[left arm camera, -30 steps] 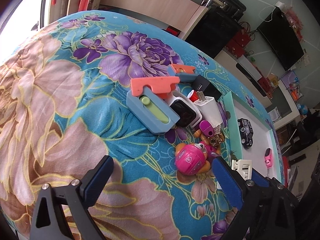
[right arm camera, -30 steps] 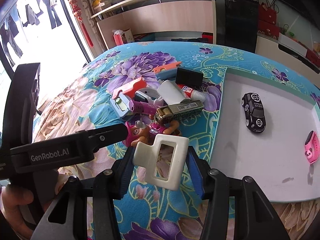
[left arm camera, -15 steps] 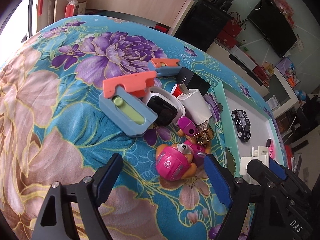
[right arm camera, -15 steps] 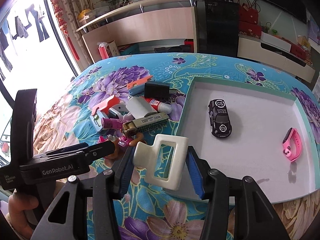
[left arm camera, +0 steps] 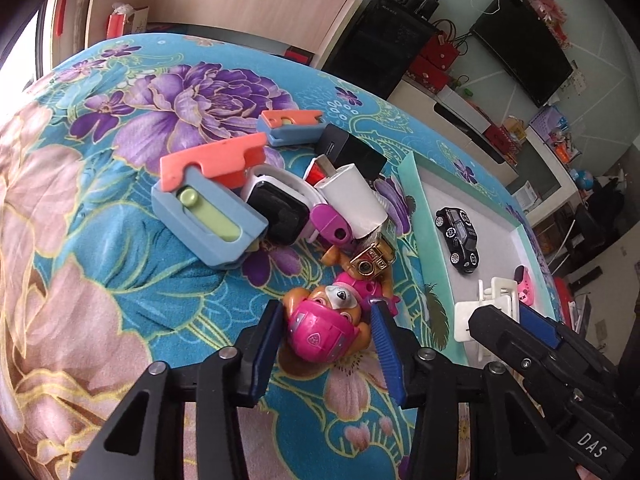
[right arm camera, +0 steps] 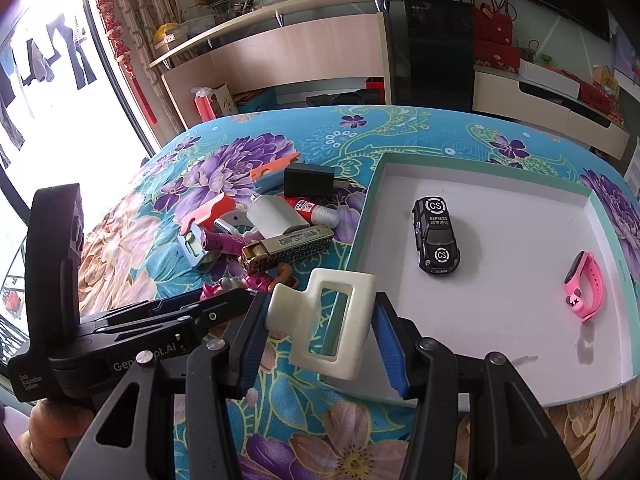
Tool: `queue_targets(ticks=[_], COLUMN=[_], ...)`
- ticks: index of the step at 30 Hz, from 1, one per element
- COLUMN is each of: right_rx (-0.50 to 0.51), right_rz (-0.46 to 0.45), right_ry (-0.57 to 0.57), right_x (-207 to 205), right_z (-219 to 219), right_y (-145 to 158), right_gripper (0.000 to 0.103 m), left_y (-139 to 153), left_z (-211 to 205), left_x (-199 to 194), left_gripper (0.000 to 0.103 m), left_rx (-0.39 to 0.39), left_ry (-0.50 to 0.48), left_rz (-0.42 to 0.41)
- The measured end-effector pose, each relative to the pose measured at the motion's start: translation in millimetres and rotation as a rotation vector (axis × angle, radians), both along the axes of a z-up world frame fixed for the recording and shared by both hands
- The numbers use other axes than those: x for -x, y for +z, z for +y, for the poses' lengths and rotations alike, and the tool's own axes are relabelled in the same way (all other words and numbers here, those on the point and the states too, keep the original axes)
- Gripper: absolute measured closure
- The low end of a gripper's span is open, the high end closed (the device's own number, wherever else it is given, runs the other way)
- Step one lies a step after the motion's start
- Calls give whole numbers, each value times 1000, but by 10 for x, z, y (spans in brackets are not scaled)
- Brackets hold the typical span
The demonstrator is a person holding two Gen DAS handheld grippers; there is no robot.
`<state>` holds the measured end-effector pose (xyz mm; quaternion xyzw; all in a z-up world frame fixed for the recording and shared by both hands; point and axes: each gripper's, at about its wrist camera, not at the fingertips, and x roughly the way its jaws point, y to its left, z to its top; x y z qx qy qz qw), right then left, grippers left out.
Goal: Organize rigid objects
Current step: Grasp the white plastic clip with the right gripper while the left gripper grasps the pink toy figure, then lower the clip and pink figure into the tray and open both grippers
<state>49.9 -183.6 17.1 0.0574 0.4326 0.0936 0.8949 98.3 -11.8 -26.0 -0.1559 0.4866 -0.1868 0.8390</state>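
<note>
Bright daylight floods from a blown-out window point(right arm camera: 60, 92) at left; both fisheye views bend and darken toward their edges.

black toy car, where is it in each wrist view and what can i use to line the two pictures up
Left wrist view: the black toy car sits right of centre, inside the white tray, beyond the toy pile.
Right wrist view: the black toy car sits right of centre, in the middle of the white tray, nose toward the camera.
Shared landmark: the pink wristband lies in the same tray in both views.
</note>
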Motion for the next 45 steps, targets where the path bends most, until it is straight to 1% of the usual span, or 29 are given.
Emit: queue_targets(ticks=[2, 6, 12, 13, 17, 23, 28, 32, 36, 38, 41, 45], right_rx=[-1, -6, -15, -16, -23, -35, -41, -40, 5, 4, -13, 33], right_rz=[2, -9, -23, -25, -32, -41, -52, -68, -75, -71, -65, -58], right_ry=[-3, -11, -22, -23, -26, -34, -55, -99, -183, -225, -286, -365], right_x=[0, 13, 29, 29, 34, 42, 54, 70, 95, 106, 142, 205], right_z=[-5, -34, -76, -83, -103, -147, -235, -400, -651, -803, -1044, -1284], right_y=[-5, 25, 66, 72, 90, 117, 145, 177, 178, 157, 132, 109], right_gripper=[51, 51, 51, 51, 51, 51, 51, 51, 51, 51, 51, 51], left_y=[6, 50, 276, 319, 474, 596, 691, 780, 879, 892, 888, 836], left_z=[36, 90, 220, 241, 311, 282, 117, -101, -393, -560, -827, -1148], left_x=[31, 91, 166, 176, 201, 231, 230, 184, 129, 97, 70, 49], left_gripper=[55, 55, 57, 63, 63, 63, 63, 63, 63, 63, 63, 63], left_rx=[20, 28, 38, 38, 40, 26, 18, 9, -8, -15, -17, -24], left_ry=[7, 10, 34, 39, 55, 55, 27, -11, -64, -92, -142, -193], left_rz=[0, -14, -76, -88, -120, -143, -163, -172, -192, -191, -188, -171])
